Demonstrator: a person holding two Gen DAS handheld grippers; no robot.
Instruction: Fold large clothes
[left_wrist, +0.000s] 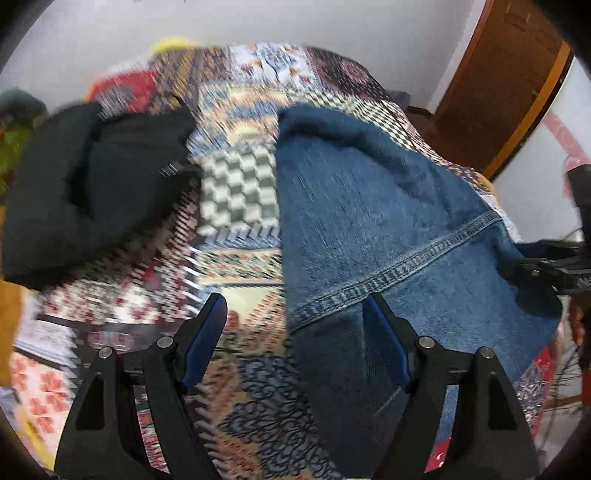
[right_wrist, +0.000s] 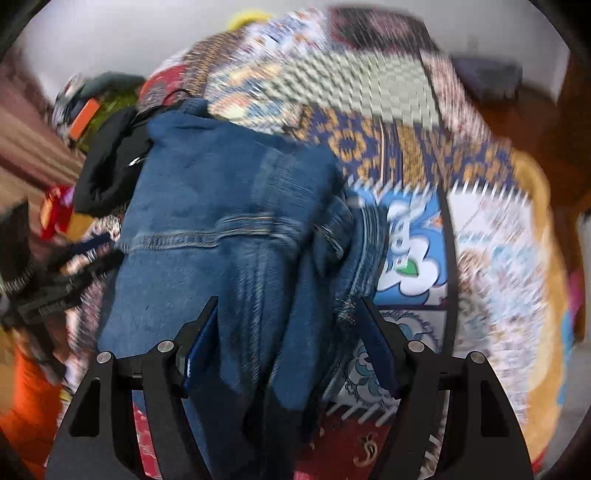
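Denim jeans (left_wrist: 369, 229) are seen spread on a patterned bedspread (left_wrist: 236, 266) beside a black garment (left_wrist: 96, 184), with left gripper (left_wrist: 295, 310) and right gripper (right_wrist: 288, 314) both wide apart, nothing held, no legible writing.

You have a pair of blue denim jeans (left_wrist: 369, 229) lying rumpled and partly folded on the patterned quilt (left_wrist: 240, 192). A stitched seam crosses them, and one edge bunches into thick folds on your right side.

plain white walls (left_wrist: 110, 33), a brown wooden door (left_wrist: 513, 92) off to the right, loud patchwork bedspread (left_wrist: 240, 192) covering the bed
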